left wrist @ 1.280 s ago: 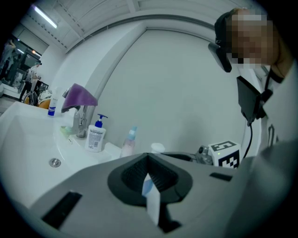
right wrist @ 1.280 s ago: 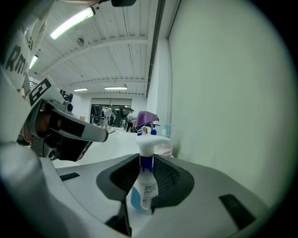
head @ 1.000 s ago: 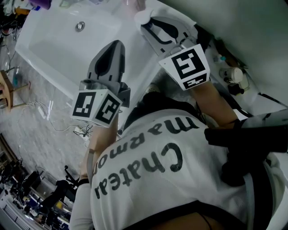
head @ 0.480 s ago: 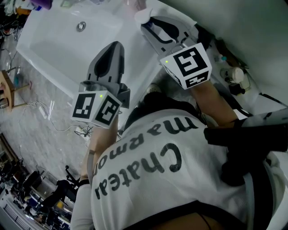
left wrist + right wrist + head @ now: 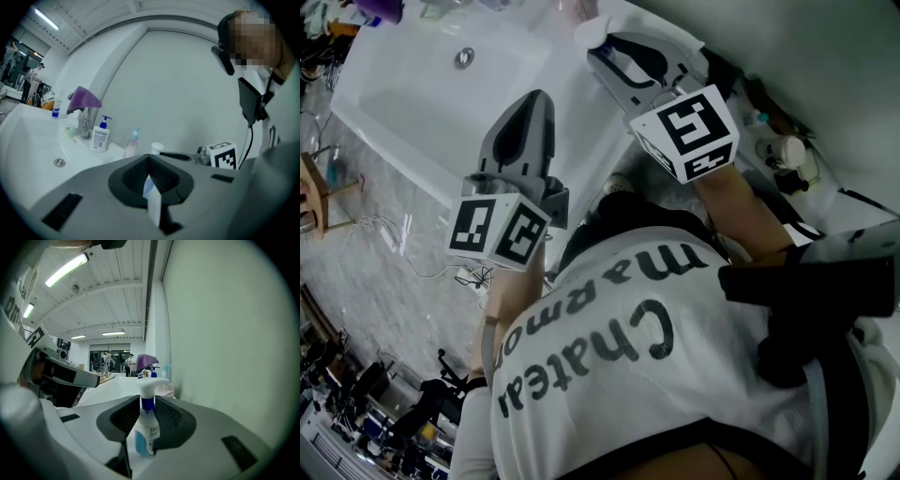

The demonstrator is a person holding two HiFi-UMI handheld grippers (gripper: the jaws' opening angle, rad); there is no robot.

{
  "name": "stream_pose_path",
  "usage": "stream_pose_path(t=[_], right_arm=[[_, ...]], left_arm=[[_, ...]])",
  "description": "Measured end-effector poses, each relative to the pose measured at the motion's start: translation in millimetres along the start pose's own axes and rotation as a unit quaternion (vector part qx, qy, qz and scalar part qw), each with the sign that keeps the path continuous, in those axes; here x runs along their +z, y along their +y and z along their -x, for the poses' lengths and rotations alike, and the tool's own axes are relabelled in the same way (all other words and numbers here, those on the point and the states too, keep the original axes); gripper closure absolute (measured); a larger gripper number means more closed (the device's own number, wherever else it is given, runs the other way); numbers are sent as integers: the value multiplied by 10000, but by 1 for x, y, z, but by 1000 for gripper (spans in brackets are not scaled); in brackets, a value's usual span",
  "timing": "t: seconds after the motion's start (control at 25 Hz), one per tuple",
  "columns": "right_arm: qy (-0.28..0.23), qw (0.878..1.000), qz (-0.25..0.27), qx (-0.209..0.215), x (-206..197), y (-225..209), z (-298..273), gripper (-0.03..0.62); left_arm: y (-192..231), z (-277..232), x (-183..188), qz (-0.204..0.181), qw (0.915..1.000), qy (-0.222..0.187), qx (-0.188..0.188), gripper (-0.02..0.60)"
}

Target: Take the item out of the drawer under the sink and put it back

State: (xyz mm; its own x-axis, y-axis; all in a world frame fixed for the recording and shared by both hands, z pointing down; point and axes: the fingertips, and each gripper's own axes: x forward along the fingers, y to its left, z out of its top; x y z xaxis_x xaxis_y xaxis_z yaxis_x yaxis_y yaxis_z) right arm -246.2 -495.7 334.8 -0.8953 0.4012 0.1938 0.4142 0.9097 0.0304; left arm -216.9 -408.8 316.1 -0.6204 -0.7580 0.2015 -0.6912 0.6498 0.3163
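A small spray bottle (image 5: pixel 146 431) with a white trigger head and a blue neck stands upright between the pads of my right gripper (image 5: pixel 143 427), which are shut on its sides. In the head view my right gripper (image 5: pixel 605 42) reaches over the right end of the white sink top (image 5: pixel 581 103), and the bottle's white head (image 5: pixel 592 34) shows at its tip. My left gripper (image 5: pixel 530 108) hovers over the sink's front edge with its jaws together and nothing in them. In the left gripper view only a thin slit shows between the pads (image 5: pixel 136 178).
The basin has a drain (image 5: pixel 465 56). Behind it stand a faucet draped with a purple cloth (image 5: pixel 83 101) and a pump soap bottle (image 5: pixel 100 134). Below the sink's right end, an open compartment holds a white jar (image 5: pixel 786 152). The person's torso fills the foreground, and cables lie on the marbled floor (image 5: pixel 412 262).
Nothing of note has moved; both grippers hold their places and the head view has shifted slightly.
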Motion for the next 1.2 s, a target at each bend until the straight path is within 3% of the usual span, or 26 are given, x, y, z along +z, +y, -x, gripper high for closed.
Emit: stream_pose_path(t=[0.4,0.68,0.92,1.2], right_arm=[[99,9999,28,-81,1,0,0,484],[536,9983,72,-196,-3,7,1,411],[1020,9924,146,-670,-10,7,2,370],[1283,9783,-3,-1624,-2,-3,12,336]], left_arm=[[-1,3,6,0,9999,-104,-110,577],[4,20,24,16,9989,-396,-262,577],[13,49,37,-83,9977,-534,-404,577],[37,103,52,-172,9968,-670,-404,577]])
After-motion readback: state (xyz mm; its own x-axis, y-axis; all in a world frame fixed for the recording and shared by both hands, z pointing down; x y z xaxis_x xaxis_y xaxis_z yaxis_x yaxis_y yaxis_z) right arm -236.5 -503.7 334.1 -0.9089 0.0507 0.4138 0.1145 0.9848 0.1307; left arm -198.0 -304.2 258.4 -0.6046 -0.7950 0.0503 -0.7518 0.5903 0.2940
